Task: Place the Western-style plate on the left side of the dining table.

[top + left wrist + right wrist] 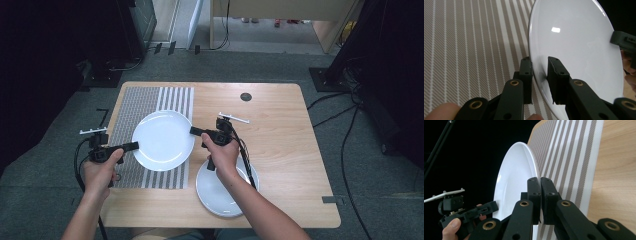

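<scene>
Gripping opposite edges of one white plate (163,140), both tools have it over the striped placemat (150,100). The left gripper (131,146) straddles the plate's rim; in the left gripper view its jaws stand a little apart with the rim between them, so that bite looks loose or only partly closed. The right gripper (196,131) has its jaws pressed tight together on the far rim, as its own view makes plain.

From where I stand, the worry is that glossy rim. Glazed china is slick, and with so little of it between the jaws on the left side, the plate could slide out and drop onto the mat if either hand tilts or pulls away from the other. Uneven lifting would twist it against the tighter right hold.

A second white plate (220,192) sits on the bare wooden table (290,150) just beside the mat, directly under the right forearm (260,210); a low sweep of that arm or its trailing cable (247,165) could knock it. A small dark round disc (245,96) lies near the table's far edge, well clear.
</scene>
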`<state>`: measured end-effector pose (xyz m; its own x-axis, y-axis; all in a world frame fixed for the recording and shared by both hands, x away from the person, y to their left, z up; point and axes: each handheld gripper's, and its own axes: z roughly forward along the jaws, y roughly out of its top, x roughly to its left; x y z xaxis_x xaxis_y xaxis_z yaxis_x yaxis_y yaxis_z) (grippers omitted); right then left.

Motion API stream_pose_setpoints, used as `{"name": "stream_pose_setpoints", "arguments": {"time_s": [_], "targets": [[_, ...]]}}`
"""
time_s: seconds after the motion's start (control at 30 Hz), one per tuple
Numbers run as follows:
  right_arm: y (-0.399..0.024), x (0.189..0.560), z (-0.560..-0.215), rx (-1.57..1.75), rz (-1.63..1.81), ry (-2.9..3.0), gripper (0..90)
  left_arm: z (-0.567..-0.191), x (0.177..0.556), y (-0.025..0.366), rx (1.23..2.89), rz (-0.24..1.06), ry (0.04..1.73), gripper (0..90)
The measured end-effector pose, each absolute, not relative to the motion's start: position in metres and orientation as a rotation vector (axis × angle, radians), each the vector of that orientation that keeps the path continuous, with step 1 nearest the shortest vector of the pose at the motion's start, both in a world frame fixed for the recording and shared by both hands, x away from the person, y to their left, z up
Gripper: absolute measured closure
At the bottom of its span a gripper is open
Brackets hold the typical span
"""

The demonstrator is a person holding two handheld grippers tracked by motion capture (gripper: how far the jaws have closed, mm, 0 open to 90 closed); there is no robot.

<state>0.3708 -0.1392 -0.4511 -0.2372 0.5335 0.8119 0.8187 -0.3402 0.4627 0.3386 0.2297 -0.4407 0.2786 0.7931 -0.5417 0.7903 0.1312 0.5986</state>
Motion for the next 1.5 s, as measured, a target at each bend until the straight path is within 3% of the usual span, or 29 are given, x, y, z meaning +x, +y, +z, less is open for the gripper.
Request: {"name": "stream_pose_setpoints", "arguments": {"time_s": [0.33,0.87,1.5], "targets": [[-0.121,0.401,-0.458,-1.777,-1.585,-1.592,88.3,-0.437,0.362,0.244,1.610,0.029,1.523,75.6],[-0.093,0.445,-0.502,-1.928,-1.438,-1.480,88.0,-0.467,0.397,0.256,1.509,0.022,1.669,76.6],[-0.074,0.475,-0.523,-2.042,-1.473,-1.426,86.5,-0.498,0.429,0.263,1.426,-0.002,1.778,77.5]]}}
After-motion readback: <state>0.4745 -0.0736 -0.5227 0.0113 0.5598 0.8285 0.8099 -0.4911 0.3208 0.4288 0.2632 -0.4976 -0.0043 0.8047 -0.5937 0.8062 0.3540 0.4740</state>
